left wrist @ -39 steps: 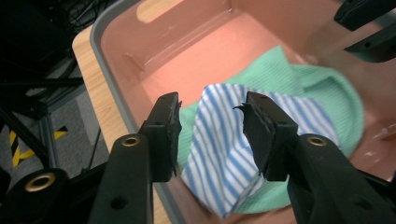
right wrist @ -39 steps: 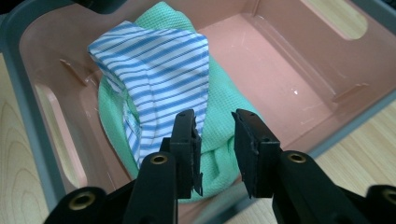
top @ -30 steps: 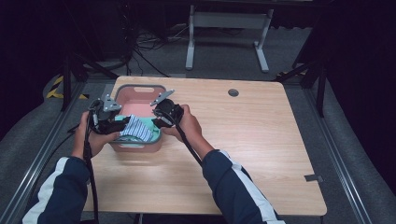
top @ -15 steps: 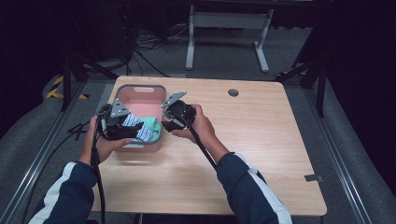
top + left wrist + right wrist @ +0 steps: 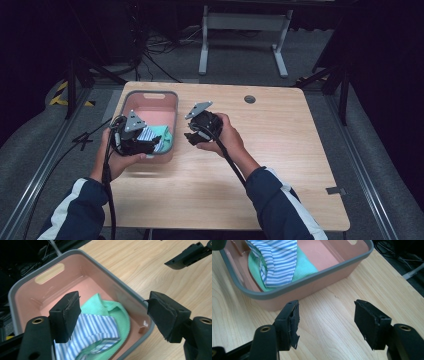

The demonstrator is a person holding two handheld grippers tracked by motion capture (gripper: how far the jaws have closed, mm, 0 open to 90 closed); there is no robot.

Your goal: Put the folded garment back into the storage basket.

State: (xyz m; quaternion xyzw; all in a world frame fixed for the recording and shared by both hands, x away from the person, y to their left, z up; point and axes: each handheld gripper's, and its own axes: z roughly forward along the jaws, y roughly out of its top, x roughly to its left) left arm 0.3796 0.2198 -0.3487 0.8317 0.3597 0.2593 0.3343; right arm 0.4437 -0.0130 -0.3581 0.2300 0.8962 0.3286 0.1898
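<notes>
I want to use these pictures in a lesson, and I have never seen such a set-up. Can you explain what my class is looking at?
A person sits at a wooden table and holds a hand-worked grasping tool in each hand; no robot arm is involved. The high view looks down from above the person's side. There the left tool is at the pink tub and the right tool is beside it, over bare wood. The other two pictures come from small cameras riding on the tools, each looking along its own two black jaws. In the tub lie a green cloth and a blue-and-white striped cloth, bunched together. Both tools' jaws have just been opening; they stand apart with nothing between them, so nothing is held.
</notes>
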